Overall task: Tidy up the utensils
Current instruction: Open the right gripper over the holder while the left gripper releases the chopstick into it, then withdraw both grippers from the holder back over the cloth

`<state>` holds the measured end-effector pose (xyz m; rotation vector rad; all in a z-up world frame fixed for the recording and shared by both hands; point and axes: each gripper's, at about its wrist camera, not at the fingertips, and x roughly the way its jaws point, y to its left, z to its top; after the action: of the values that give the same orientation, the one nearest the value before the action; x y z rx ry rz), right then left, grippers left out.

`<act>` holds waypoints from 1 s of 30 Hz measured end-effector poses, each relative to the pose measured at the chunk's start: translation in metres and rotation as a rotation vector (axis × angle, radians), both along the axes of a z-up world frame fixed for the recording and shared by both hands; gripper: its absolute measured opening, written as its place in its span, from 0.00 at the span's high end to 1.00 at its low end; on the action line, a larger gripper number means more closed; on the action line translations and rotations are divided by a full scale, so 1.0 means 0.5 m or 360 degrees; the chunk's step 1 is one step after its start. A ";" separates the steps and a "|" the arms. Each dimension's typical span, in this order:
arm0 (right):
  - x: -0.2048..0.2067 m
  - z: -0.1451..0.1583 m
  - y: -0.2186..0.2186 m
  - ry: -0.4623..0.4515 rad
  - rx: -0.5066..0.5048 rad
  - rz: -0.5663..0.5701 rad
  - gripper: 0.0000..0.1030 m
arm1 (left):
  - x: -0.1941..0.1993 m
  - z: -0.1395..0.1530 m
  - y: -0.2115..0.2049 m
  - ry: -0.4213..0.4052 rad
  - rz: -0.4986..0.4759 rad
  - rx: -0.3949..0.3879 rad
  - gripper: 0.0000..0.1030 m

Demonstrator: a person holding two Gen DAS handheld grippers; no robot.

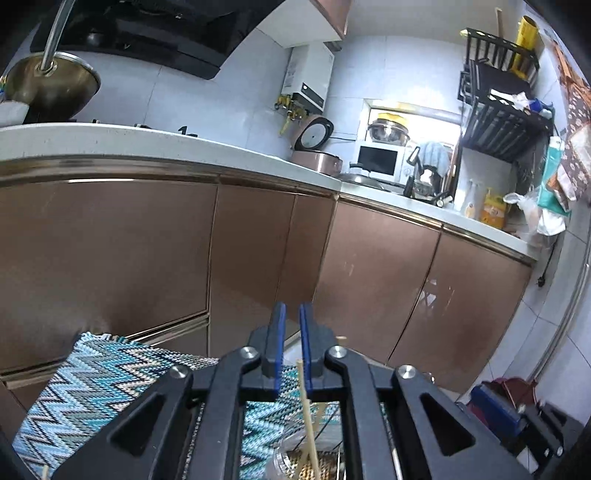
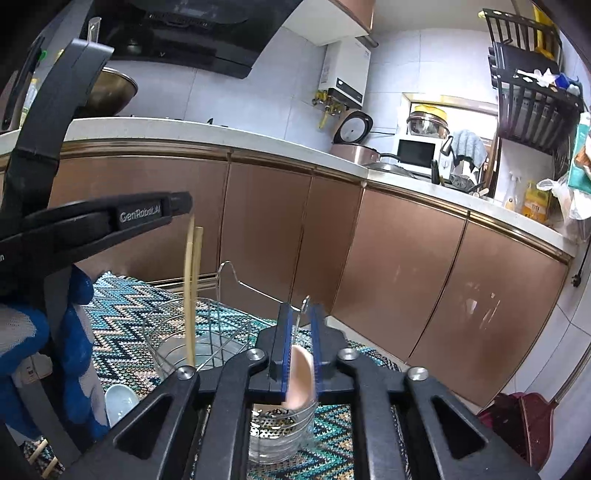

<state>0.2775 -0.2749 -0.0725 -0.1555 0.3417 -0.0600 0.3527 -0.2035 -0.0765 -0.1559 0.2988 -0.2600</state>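
Right claw [image 2: 299, 314] gripping pink-bowled metal spoon [image 2: 301, 376], left claw [image 1: 292, 314] slightly parted beside bamboo chopsticks [image 2: 190, 288], zigzag woven mat [image 1: 92, 380]

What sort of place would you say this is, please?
Most likely a home kitchen: a range hood over a wok, brown cabinets under a white counter, and a microwave.

Home kitchen, range hood [image 1: 155, 40], brown cabinets [image 1: 110, 251], microwave [image 1: 380, 160], rice cooker [image 2: 352, 142]

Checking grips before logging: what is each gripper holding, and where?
Right gripper: a pink utensil stands between the pads, at its upper part. Left gripper: chopsticks hang below its tips. Whether the pads press on either cannot be told.
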 end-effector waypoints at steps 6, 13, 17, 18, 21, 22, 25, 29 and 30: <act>-0.040 0.033 -0.007 -0.0043 0.0061 -0.0025 0.61 | -0.063 0.054 0.044 -0.0031 -0.0013 0.0005 0.72; -0.118 0.090 -0.005 -0.0113 0.0146 -0.0053 0.35 | -0.161 0.129 0.114 -0.0066 0.0024 -0.0003 0.60; -0.175 0.130 0.005 -0.0161 0.0183 -0.0077 0.21 | -0.219 0.167 0.154 -0.0083 0.0056 -0.0003 0.57; -0.189 0.140 0.007 -0.0175 0.0189 -0.0083 0.19 | -0.233 0.176 0.164 -0.0088 0.0070 0.0000 0.57; -0.233 0.170 0.016 -0.0211 0.0217 -0.0108 0.12 | -0.278 0.199 0.197 -0.0096 0.0115 0.0012 0.56; -0.246 0.178 0.018 -0.0220 0.0225 -0.0112 0.10 | -0.294 0.204 0.211 -0.0095 0.0125 0.0010 0.54; -0.281 0.204 0.026 -0.0232 0.0238 -0.0123 0.06 | -0.335 0.213 0.246 -0.0081 0.0146 0.0008 0.50; -0.332 0.221 0.048 -0.0222 0.0241 -0.0120 0.01 | -0.389 0.216 0.286 -0.0097 0.0183 0.0012 0.49; -0.343 0.223 0.055 -0.0223 0.0236 -0.0120 0.00 | -0.405 0.216 0.297 -0.0102 0.0196 0.0016 0.48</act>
<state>0.1061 -0.2475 0.0391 0.0088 0.2112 -0.1191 0.1500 -0.0551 0.0314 -0.1549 0.2259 -0.1411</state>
